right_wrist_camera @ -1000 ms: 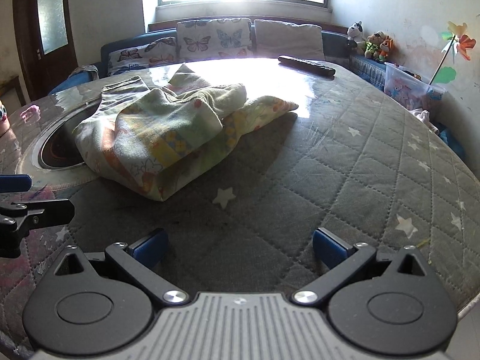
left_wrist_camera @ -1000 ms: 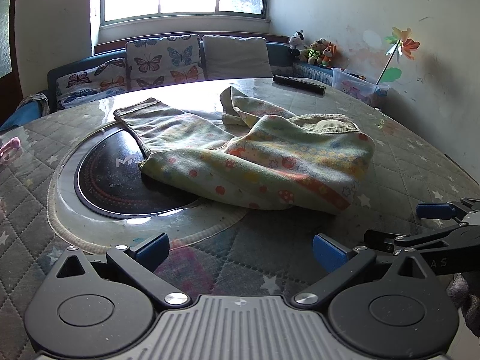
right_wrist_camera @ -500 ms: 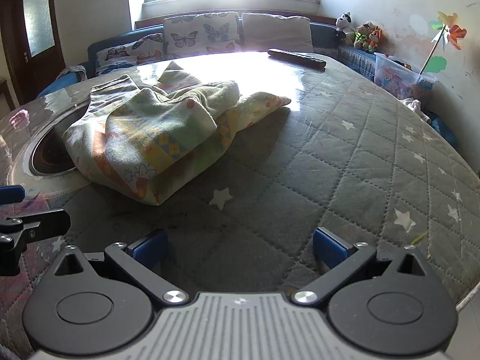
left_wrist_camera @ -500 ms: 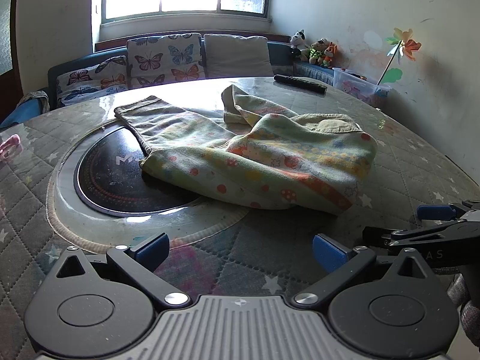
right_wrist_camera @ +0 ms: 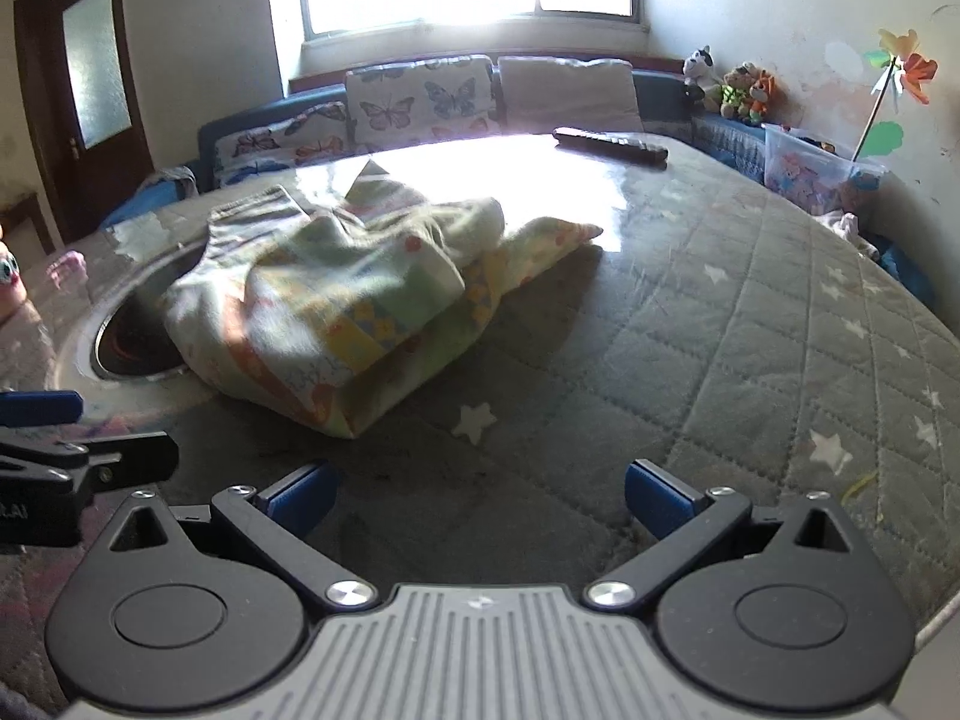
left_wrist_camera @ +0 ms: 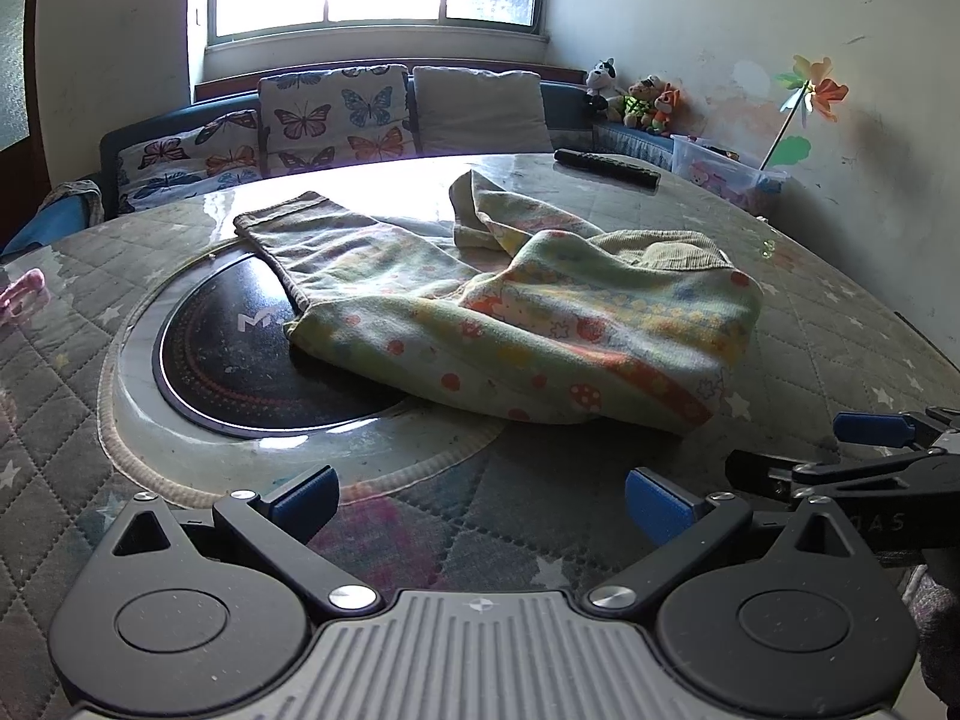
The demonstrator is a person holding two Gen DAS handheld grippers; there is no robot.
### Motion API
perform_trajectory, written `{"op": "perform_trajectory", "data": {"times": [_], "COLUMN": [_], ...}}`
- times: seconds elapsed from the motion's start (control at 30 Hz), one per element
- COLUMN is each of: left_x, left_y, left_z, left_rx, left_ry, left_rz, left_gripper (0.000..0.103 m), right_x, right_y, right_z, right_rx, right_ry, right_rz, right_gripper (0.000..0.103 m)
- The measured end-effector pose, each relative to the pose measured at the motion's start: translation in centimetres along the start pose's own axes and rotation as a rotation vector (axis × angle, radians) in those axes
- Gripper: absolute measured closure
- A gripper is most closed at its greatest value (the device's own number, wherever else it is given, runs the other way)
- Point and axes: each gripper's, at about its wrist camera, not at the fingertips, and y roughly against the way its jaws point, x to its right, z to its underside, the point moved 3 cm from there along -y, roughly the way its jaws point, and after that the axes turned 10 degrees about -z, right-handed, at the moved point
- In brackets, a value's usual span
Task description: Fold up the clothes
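Observation:
A pale green child's garment (left_wrist_camera: 516, 312) with coloured mushroom and dot prints lies crumpled on the round quilted table (left_wrist_camera: 840, 324). It partly covers a black round hob (left_wrist_camera: 240, 360). In the right wrist view the garment (right_wrist_camera: 336, 294) lies ahead and to the left. My left gripper (left_wrist_camera: 480, 495) is open and empty, short of the garment's near edge. My right gripper (right_wrist_camera: 477, 495) is open and empty, near the garment's corner. Each gripper shows at the edge of the other's view.
A dark remote control (left_wrist_camera: 606, 167) lies at the table's far side. A sofa with butterfly cushions (left_wrist_camera: 330, 120) stands behind, under the window. A plastic box (left_wrist_camera: 726, 171), plush toys (left_wrist_camera: 642, 99) and a pinwheel (left_wrist_camera: 810, 96) are at the right wall.
Both grippers have moved slightly; the views shift a little and the garment sits a bit farther off. The garment itself has not moved.

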Motion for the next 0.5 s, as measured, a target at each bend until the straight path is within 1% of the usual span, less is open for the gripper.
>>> {"op": "perform_trajectory", "data": {"times": [0.17,0.5], "left_x": [0.1,0.3], "left_y": [-0.1,-0.8], "left_z": [-0.4,-1.5], "left_rx": [0.003,-0.013], "left_ry": [-0.003,-0.009], "left_rz": [-0.001,-0.002], "left_gripper": [0.000,0.000], "right_x": [0.2,0.4], "right_y": [0.5,0.5], "right_z": [-1.1,-2.8], "right_rx": [0.032,0.050], "right_ry": [0.006,0.002], "right_rz": [0.000,-0.014], "right_gripper": [0.000,0.000]}}
